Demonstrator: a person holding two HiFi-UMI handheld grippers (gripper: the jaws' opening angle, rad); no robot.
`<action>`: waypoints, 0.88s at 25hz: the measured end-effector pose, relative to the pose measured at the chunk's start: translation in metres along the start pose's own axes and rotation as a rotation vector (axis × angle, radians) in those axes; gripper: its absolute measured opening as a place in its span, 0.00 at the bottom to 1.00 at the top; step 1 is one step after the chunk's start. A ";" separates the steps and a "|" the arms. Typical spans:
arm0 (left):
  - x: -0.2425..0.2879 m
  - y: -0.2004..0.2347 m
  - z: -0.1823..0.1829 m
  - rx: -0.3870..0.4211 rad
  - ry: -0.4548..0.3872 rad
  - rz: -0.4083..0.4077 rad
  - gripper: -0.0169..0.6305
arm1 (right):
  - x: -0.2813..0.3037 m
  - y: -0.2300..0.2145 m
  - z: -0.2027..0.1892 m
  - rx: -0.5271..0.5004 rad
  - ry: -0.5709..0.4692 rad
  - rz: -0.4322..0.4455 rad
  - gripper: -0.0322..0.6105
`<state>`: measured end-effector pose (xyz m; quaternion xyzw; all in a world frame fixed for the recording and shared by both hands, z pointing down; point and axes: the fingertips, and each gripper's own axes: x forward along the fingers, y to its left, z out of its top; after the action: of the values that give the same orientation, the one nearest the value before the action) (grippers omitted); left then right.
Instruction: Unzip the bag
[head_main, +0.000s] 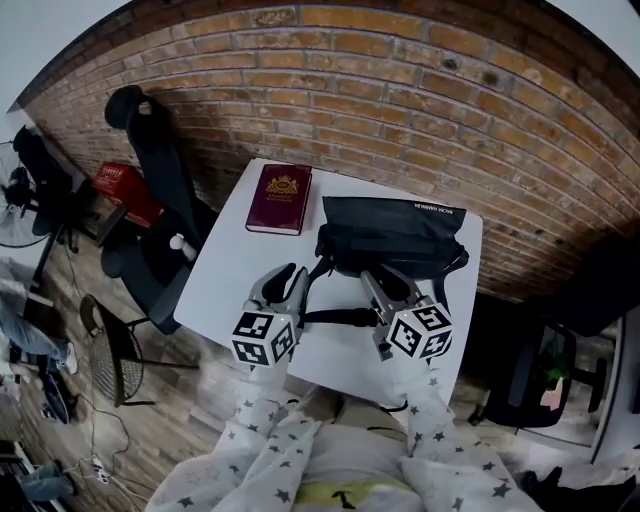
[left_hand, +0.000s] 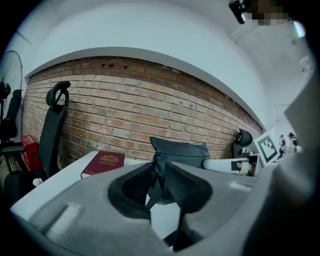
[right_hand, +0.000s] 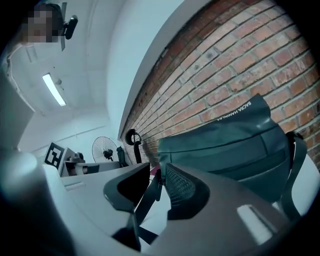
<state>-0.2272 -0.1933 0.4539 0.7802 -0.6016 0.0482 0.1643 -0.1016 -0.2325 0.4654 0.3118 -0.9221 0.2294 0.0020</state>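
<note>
While both pairs of jaws stand slightly parted, gripping nothing, the black bag (head_main: 392, 228) lies nine-to-three across the table (head_main: 235, 275), at twelve o'clock from the nearer right gripper (head_main: 377, 282), with the left gripper (head_main: 290, 278) near its nine-o'clock end.

**A:** What lies on the white surface (head_main: 225, 275), toward its far left corner?

**B:** 1 maroon book (head_main: 279, 199) with a gold crest. It lies flat, cover up, with its far edge near the brick wall (head_main: 420, 90).

**A:** And to the left of the surface?

**B:** A black office chair (head_main: 160, 170) with a headrest, backed against the wall and just beside the surface. Past it is a red box (head_main: 122, 188), and further along the wall a standing fan (right_hand: 105, 148).

**A:** What about the floor?

**B:** Wood-look planks (head_main: 60, 330), with cables trailing over them at the lower left.

**A:** Anything on the right?

**B:** 1 more dark chair (head_main: 530, 375), in the shadowed corner. Overhead, a long ceiling light (right_hand: 54, 90) is lit.
</note>
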 end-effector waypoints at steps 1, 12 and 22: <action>0.006 0.003 0.002 0.005 0.005 -0.004 0.15 | 0.005 0.000 -0.004 0.011 0.009 0.004 0.23; 0.071 0.021 0.014 0.048 0.048 -0.099 0.26 | 0.054 0.007 -0.052 0.162 0.064 0.025 0.30; 0.109 0.011 0.007 0.067 0.052 -0.250 0.42 | 0.082 0.005 -0.090 0.242 0.102 0.019 0.34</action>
<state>-0.2085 -0.2980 0.4795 0.8526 -0.4934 0.0677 0.1583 -0.1827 -0.2377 0.5563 0.2887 -0.8894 0.3544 0.0092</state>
